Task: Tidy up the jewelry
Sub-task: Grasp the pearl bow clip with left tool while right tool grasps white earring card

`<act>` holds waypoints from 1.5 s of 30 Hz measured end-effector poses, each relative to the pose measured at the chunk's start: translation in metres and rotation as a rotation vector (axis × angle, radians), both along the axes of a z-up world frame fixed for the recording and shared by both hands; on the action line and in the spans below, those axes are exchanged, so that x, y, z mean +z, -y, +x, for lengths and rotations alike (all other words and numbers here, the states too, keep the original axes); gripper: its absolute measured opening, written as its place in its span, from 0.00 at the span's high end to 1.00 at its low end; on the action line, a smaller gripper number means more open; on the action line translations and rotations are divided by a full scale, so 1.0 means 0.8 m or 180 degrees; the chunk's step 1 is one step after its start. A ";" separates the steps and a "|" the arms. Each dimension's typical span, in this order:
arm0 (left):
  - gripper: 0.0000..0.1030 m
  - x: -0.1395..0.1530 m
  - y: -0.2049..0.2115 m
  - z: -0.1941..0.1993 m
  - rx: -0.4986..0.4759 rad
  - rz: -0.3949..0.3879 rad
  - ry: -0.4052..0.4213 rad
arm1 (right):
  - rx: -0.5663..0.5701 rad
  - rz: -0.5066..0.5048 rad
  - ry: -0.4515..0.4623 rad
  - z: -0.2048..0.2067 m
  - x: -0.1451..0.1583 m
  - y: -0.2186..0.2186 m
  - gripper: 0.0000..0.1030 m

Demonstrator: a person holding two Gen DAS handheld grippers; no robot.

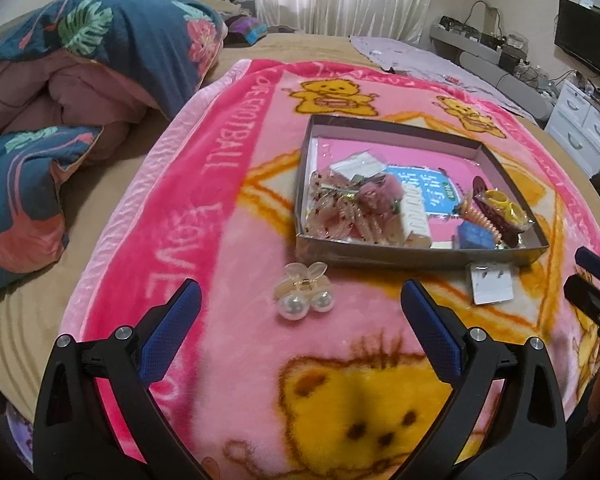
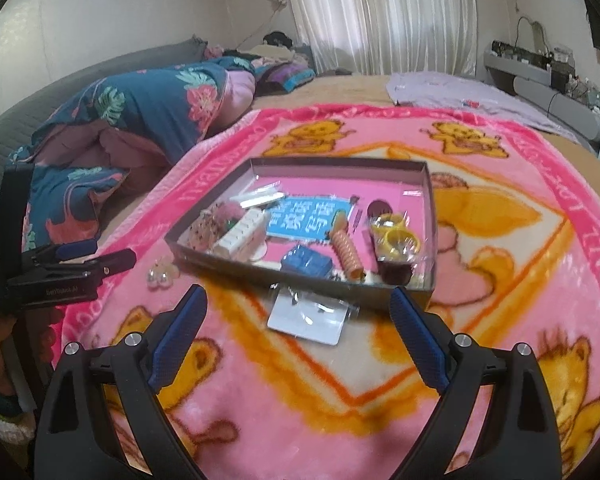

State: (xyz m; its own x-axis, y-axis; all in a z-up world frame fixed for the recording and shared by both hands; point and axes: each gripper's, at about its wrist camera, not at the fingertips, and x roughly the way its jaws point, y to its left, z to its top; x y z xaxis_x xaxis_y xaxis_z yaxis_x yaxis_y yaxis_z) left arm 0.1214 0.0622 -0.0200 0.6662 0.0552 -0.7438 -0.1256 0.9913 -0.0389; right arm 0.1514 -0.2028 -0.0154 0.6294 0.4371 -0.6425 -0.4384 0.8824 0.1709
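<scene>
The left gripper (image 1: 300, 300) hangs fingers wide over a pearl hair clip (image 1: 305, 294); the right gripper (image 2: 300, 308), equally wide and empty, flanks an earring card (image 2: 310, 318) near the tray (image 2: 300, 276).

bare blanket (image 1: 228, 320) lies open before the tray (image 1: 420, 254), except a pearl clip (image 1: 304, 294) and card (image 2: 308, 320).

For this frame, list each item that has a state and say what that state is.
Left hand-held gripper: open, nothing between its fingers.
Right hand-held gripper: open, empty.
Tray box: lidless, lying flat on the pink blanket, partly filled with accessories.
Pearl hair clip: outside the box, lying on the blanket.
Earring card: outside the box, flat on the blanket beside its front wall.
Yellow rings: inside the box, bagged.
</scene>
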 end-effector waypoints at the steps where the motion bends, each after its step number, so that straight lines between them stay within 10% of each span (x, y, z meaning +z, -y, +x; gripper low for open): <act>1: 0.09 -0.004 -0.002 0.001 0.0001 -0.0013 -0.0025 | -0.0016 -0.0007 -0.0050 0.003 -0.006 -0.001 0.11; 13: 0.11 -0.046 -0.018 0.029 0.0069 -0.0219 -0.0270 | -0.0228 -0.0163 -0.0330 0.027 -0.055 -0.002 0.11; 16: 0.23 -0.054 -0.017 0.039 0.0067 -0.0282 -0.0324 | -0.0214 -0.0219 -0.0334 0.029 -0.061 -0.008 0.11; 20: 0.62 -0.065 -0.018 0.049 0.0086 -0.0386 -0.0408 | -0.0228 -0.0235 -0.0392 0.039 -0.069 -0.017 0.11; 27: 0.62 -0.058 -0.018 0.043 0.0067 -0.0448 -0.0379 | -0.0249 -0.0307 -0.0513 0.057 -0.086 -0.040 0.11; 33: 0.62 -0.040 -0.022 0.032 0.0029 -0.0472 -0.0254 | 0.0052 -0.0482 -0.0358 0.045 -0.088 -0.064 0.38; 45: 0.62 -0.004 -0.022 0.017 -0.0023 -0.0479 0.0005 | 0.0633 -0.0090 -0.0082 -0.015 -0.031 -0.071 0.38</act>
State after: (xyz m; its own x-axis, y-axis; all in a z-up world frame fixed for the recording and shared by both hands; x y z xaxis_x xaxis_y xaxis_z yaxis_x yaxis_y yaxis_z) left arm 0.1349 0.0796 -0.0232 0.6673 -0.0615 -0.7422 -0.1184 0.9752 -0.1873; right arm 0.1396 -0.1460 -0.0400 0.5158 0.5328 -0.6709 -0.6002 0.7835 0.1608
